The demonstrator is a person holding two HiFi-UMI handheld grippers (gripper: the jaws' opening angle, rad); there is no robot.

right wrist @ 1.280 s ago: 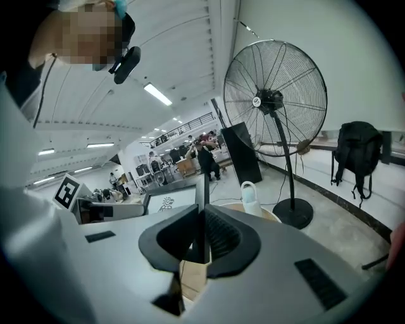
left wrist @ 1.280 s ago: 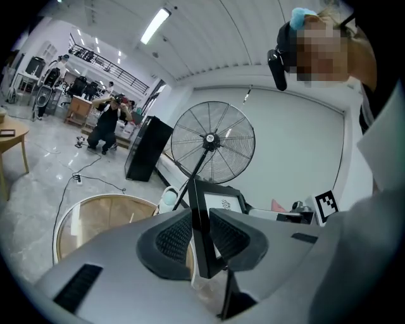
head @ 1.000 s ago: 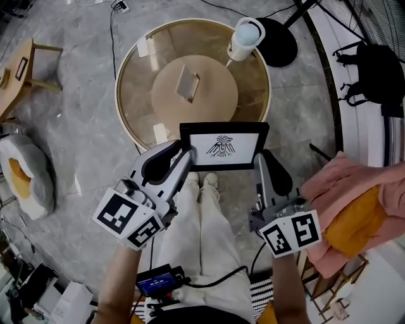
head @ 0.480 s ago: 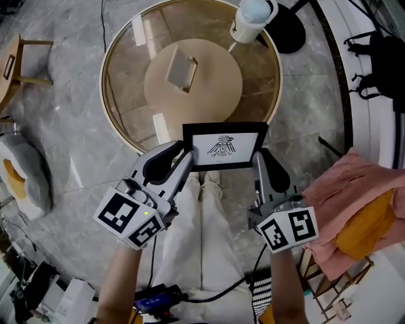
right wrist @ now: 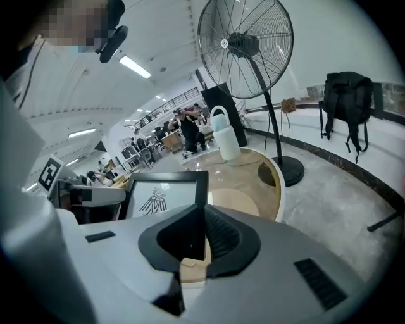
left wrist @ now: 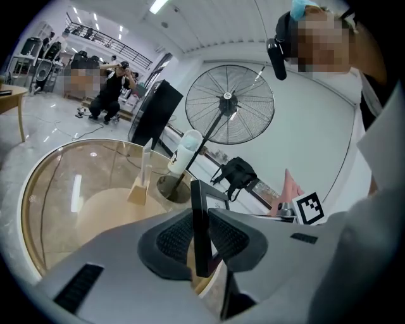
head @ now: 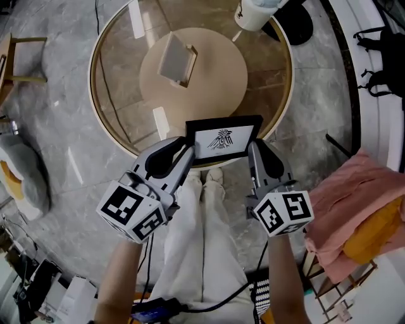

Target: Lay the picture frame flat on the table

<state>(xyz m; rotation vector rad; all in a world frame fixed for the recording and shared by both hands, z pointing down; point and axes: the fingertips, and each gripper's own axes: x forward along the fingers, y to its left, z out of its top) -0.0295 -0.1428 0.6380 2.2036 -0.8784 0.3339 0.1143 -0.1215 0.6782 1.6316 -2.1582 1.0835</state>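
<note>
The picture frame (head: 223,139), black with a white mat and a bird emblem, hangs in the air over the near rim of the round glass table (head: 111,107). It is tilted, with its picture facing up towards me. My left gripper (head: 188,147) holds its left edge and its jaws are closing, with the frame's edge (left wrist: 199,221) between the pads. My right gripper (head: 253,149) is shut on the frame's right edge (right wrist: 197,209). In the gripper views the left gripper (left wrist: 199,243) and the right gripper (right wrist: 201,237) each show the frame standing upright in the jaws.
On the table stand a small wooden-backed stand (head: 176,60) and, at the far rim, a white jug (head: 256,12). A fan's black base (head: 304,22) is behind it. Pink cloth (head: 354,196) lies at my right, a backpack (head: 383,38) farther right, and a cushion (head: 19,171) at left.
Both grippers have carried the frame forward, from in front of the table to above its near rim. The table now sits lower and closer in the head view.
</note>
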